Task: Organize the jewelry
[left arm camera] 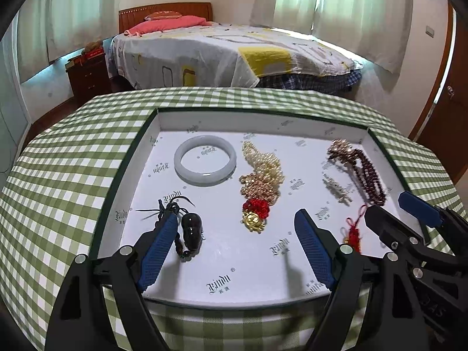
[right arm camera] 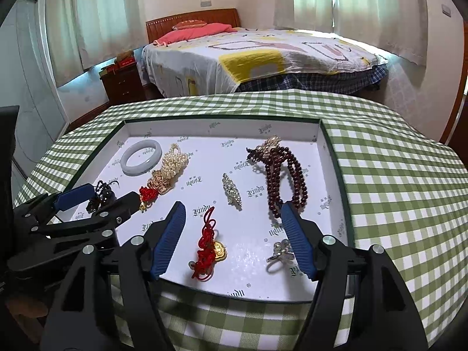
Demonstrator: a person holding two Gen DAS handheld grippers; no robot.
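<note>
A shallow white tray (left arm camera: 159, 122) on the checked cloth holds the jewelry. My left gripper (left arm camera: 236, 215) is open over its near edge. A black gourd pendant (left arm camera: 190, 234) lies just inside the left finger, with no pad pressing on it. Farther back lie a white jade bangle (left arm camera: 204, 161) and a pearl strand with a red knot and gold charm (left arm camera: 257, 193). My right gripper (right arm camera: 233, 204) is open, and a red knot with a gold ingot (right arm camera: 209, 242) lies loose on the tray between its fingers. A silver flower ring (right arm camera: 280, 253) rests against the right finger.
A crystal brooch (right arm camera: 231, 193) and dark red bead strands (right arm camera: 286, 175) lie at the tray's right. The left gripper (right arm camera: 108, 196) shows at the left of the right wrist view. The green checked tablecloth (right arm camera: 395, 175) surrounds the tray. A bed (left arm camera: 222, 52) stands behind.
</note>
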